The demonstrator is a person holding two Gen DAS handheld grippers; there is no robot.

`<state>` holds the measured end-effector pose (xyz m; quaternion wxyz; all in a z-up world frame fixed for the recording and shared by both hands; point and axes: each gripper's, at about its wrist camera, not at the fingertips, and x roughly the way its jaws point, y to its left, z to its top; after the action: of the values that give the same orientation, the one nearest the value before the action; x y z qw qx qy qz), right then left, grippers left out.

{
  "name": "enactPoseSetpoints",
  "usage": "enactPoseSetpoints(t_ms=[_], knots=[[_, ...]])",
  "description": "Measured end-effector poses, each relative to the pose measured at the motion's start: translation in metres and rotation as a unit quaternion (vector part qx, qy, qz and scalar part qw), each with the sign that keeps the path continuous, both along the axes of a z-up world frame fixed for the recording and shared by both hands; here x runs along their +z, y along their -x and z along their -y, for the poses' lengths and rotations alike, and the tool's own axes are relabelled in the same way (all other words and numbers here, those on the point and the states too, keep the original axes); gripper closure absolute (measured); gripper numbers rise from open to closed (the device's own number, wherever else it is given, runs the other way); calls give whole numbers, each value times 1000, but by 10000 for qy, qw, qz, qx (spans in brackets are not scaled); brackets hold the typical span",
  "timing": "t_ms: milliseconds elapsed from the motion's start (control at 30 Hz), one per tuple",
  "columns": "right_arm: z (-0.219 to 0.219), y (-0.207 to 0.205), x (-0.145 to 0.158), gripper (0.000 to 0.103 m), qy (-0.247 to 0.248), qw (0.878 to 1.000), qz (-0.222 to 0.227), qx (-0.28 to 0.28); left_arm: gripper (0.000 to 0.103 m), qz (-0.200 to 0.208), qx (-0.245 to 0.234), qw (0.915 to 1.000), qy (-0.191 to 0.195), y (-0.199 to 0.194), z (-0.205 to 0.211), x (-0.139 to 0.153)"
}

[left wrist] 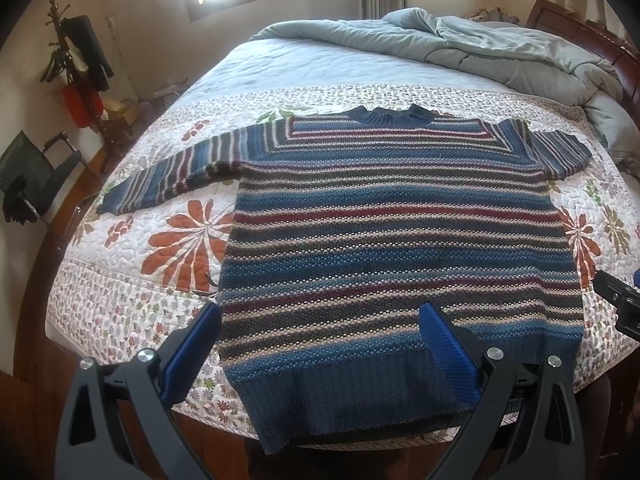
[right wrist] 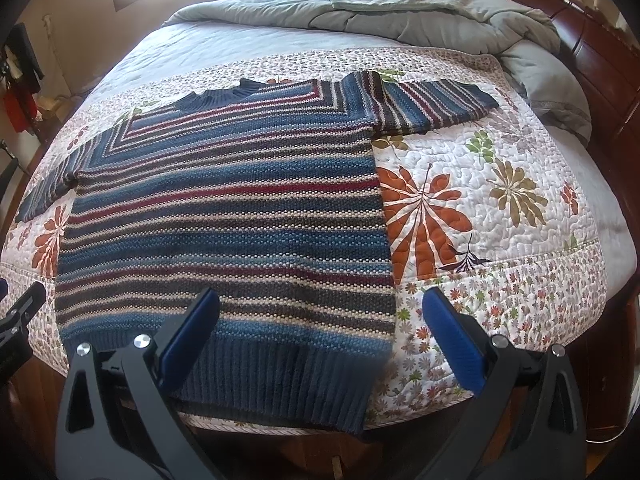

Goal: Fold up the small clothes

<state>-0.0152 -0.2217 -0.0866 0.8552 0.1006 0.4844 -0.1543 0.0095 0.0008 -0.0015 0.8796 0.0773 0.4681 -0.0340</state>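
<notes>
A striped knit sweater point(left wrist: 392, 220) in blue, maroon, cream and dark grey lies flat on the bed, collar away from me, both sleeves spread out sideways. Its dark ribbed hem point(left wrist: 344, 396) hangs slightly over the near bed edge. My left gripper point(left wrist: 320, 320) is open above the hem's left corner, blue pads wide apart. In the right wrist view the sweater point(right wrist: 224, 216) fills the left half, and my right gripper point(right wrist: 320, 308) is open over the hem's right corner point(right wrist: 360, 396). Neither holds anything. The right gripper's body point(left wrist: 620, 304) shows at the left view's right edge.
The bed carries a white quilt with orange leaf prints point(right wrist: 460, 208). A rumpled grey-blue duvet point(right wrist: 420, 12) is heaped at the far side by the dark wooden headboard point(right wrist: 600, 52). A coat stand point(left wrist: 76, 68) and a black chair point(left wrist: 36, 176) stand left of the bed.
</notes>
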Motion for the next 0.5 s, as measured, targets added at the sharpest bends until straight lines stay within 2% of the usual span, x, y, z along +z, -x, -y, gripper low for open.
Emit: enactPoseSetpoints(t_ms=[500], knots=[[2, 2, -7, 2, 0, 10000, -50, -35, 4, -70, 23, 10000, -31, -1, 2, -5]])
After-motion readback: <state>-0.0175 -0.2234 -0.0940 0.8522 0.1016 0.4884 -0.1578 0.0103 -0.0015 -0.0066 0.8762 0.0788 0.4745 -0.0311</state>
